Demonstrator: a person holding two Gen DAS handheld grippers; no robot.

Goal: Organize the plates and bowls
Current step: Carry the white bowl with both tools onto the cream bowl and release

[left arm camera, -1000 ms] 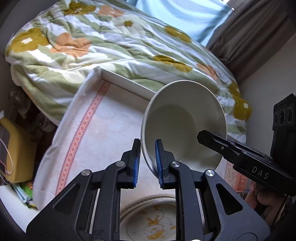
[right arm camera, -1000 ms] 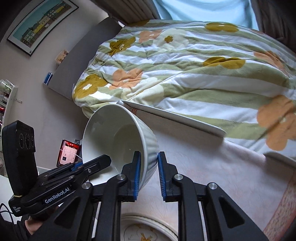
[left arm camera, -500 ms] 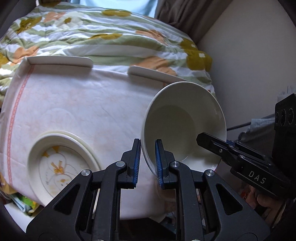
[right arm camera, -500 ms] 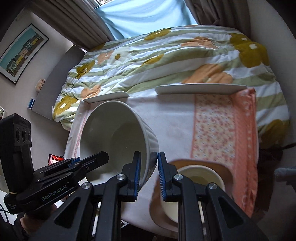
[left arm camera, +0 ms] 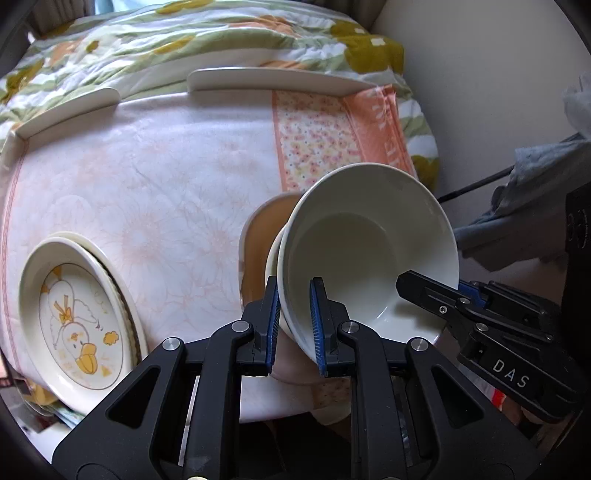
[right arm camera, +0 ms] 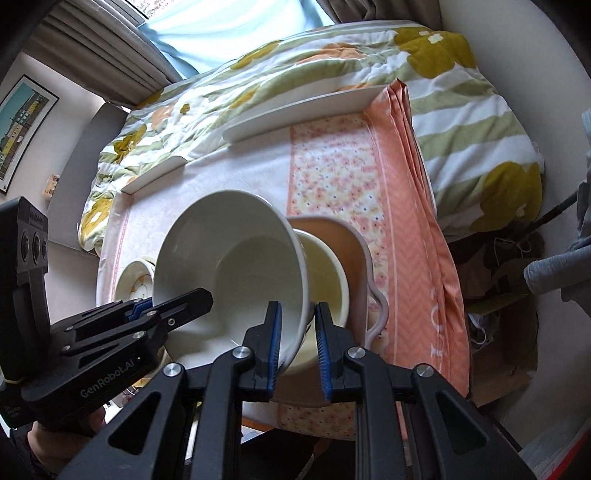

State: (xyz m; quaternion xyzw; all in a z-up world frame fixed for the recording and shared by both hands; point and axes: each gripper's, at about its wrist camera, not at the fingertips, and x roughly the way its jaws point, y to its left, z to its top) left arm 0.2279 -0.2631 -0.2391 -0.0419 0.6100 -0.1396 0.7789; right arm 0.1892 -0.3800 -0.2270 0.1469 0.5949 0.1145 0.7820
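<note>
your left gripper [left arm camera: 293,325] is clenched on the rim of the white bowl [left arm camera: 365,251], one blue pad outside the wall and one inside, and your right gripper [right arm camera: 298,341] is clenched on the opposite side of the same rim [right arm camera: 229,258], so you carry one bowl between two tongs. the bowl is tilted: in the left wrist view its mouth faces up and toward the camera, and its base points down and away toward the table. it has no real long axis, being round, but the axis through its mouth leans clearly off vertical. the bowl hangs just over a second, cream bowl [right arm camera: 328,273], which sits in a peach dish [right arm camera: 347,240] with a curled handle, near the right edge of the table. i cannot tell if the two bowls touch. so i count two bowls on this side. on the left part of the table stands a stack of plates, the top plate [left arm camera: 74,314] with a yellow duck drawing; i see at least two rims there, the exact number i cannot tell. the tablecloth [left arm camera: 147,184] is pale with an orange floral band. behind the table lies a flowered quilt [left arm camera: 221,33].
</note>
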